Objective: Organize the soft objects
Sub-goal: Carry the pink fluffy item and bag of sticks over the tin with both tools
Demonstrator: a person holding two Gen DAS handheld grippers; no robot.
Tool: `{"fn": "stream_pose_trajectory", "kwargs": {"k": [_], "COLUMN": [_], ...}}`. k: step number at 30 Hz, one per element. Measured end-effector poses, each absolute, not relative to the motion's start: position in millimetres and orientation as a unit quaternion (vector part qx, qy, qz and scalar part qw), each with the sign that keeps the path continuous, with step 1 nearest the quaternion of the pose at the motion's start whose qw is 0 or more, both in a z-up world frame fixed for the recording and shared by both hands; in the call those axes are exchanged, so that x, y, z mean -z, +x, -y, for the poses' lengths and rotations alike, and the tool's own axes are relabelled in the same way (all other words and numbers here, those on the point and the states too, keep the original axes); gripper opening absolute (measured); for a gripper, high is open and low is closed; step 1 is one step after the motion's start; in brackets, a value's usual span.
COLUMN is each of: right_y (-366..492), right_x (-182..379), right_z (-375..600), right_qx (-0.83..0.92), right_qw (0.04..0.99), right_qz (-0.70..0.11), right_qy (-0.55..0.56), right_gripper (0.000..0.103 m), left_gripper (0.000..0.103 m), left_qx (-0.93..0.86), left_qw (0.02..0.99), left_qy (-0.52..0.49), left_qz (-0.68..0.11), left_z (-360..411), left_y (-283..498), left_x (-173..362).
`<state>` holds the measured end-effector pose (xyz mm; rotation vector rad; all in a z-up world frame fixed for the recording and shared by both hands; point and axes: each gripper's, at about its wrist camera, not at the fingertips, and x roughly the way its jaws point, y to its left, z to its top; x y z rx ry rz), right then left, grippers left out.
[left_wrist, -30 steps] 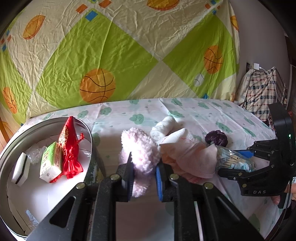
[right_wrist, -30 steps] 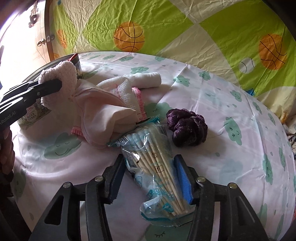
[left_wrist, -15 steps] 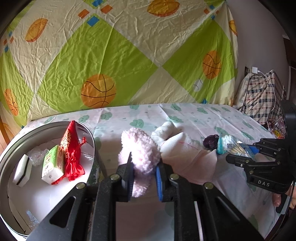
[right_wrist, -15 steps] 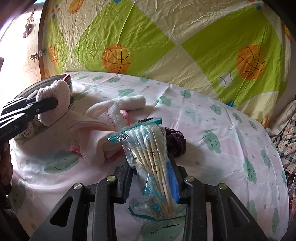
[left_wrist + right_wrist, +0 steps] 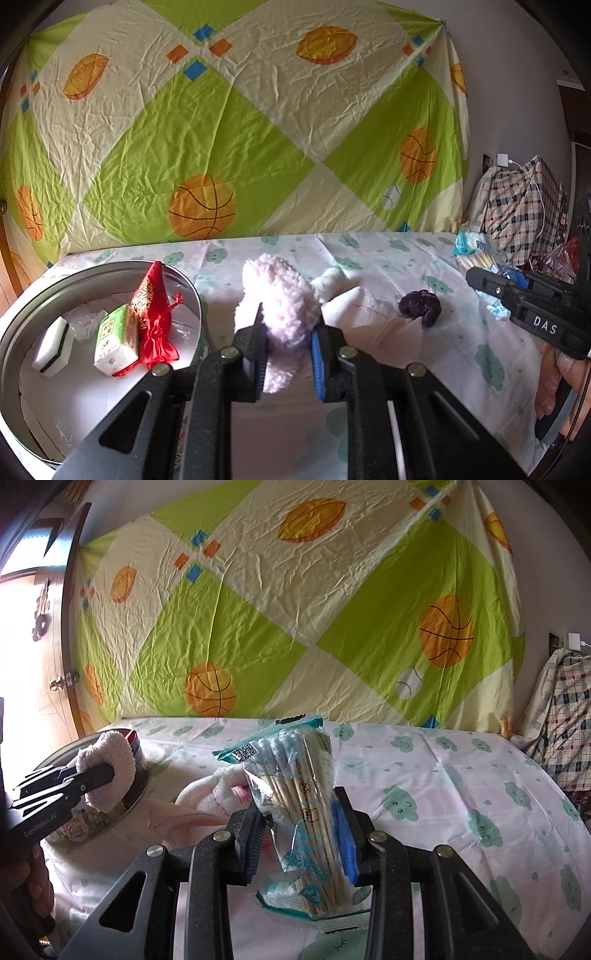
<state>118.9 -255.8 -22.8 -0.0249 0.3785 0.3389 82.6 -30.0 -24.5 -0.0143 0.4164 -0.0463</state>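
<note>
Round tin (image 5: pixel 192 295), holding a red pouch (image 5: pixel 153 325), a green box (image 5: pixel 112 341) and a white block (image 5: pixel 50 349), is lying just left of the left gripper (image 5: pixel 286 345), making this the nearer hand. Its fingers are pinching a fluffy pink sock (image 5: pixel 277 295), held above the cloud-print sheet (image 5: pixel 369 251) with its long axis roughly upright. Right gripper (image 5: pixel 301 832) is clamping a cotton-swab pack (image 5: pixel 299 794), sticks standing upright, well apart from the tin.
</note>
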Motion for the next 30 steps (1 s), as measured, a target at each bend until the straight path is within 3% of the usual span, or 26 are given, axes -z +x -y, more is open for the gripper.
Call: {"fn": "stream_pose_trajectory", "kwargs": {"k": [11,30], "right_y": [100.2,96.9], "right_x": [13.5,11.8], "right_z": [261.5,240.8], "right_qx": [-0.149,-0.164], "right_qw": [0.98,0.978], "right_qz": [-0.124,-0.114], "right_qy": [0.045,0.052], "right_gripper": [0.037,0.037], "left_gripper": [0.018,0.018], "left_qx": [0.018,0.005], "left_qw": [0.984,0.988], "left_qy": [-0.011,-0.015], "left_qz": [-0.175,-0.155], "left_z": [27.8,26.2], "left_y": [72.0,63.5], "left_x": [20.0,17.2]}}
